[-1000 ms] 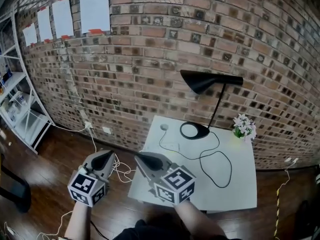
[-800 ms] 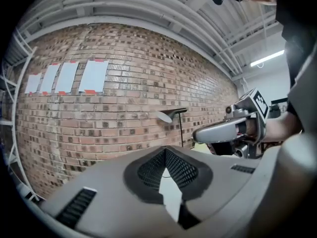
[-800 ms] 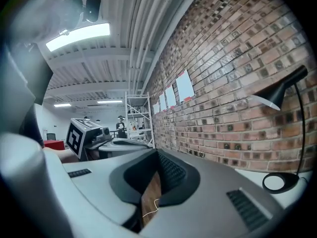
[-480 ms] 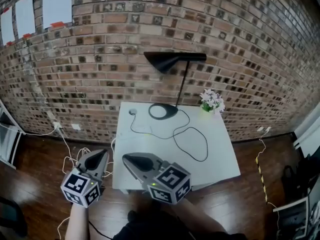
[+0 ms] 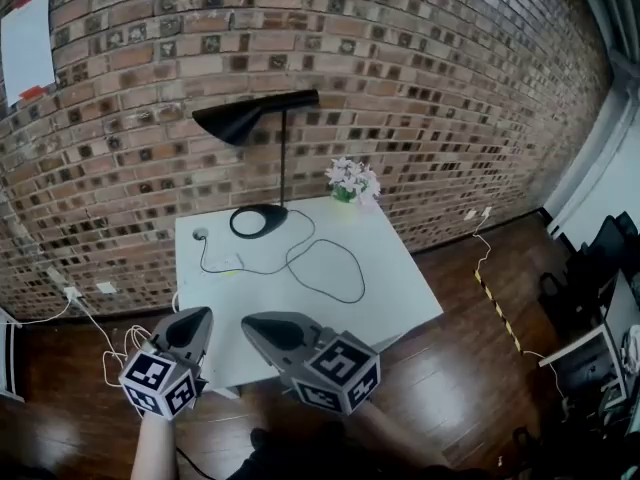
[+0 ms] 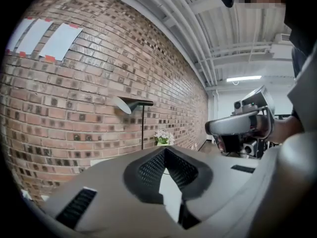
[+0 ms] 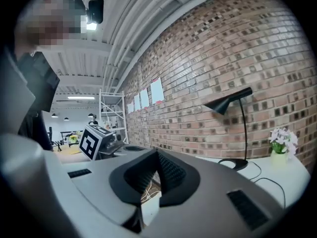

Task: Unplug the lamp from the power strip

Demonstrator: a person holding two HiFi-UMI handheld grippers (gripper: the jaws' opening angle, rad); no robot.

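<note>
Both your tools are clamped shut with nothing in them: your left gripper (image 5: pixel 196 318) and right gripper (image 5: pixel 256 326) sit side by side, just apart, at the near-left corner of the white table (image 5: pixel 400 298), pointing toward the brick wall (image 5: pixel 420 68). The lamp (image 5: pixel 283 158) stands upright at the back of that table, close to the wall, with a little pot of flowers (image 5: pixel 351 180) just to its right. Its black cord (image 5: pixel 335 295) loops over the tabletop and back toward the left rear, and there's a tangle of white cables (image 5: pixel 118 353) on the wood floor left of the table.
</note>
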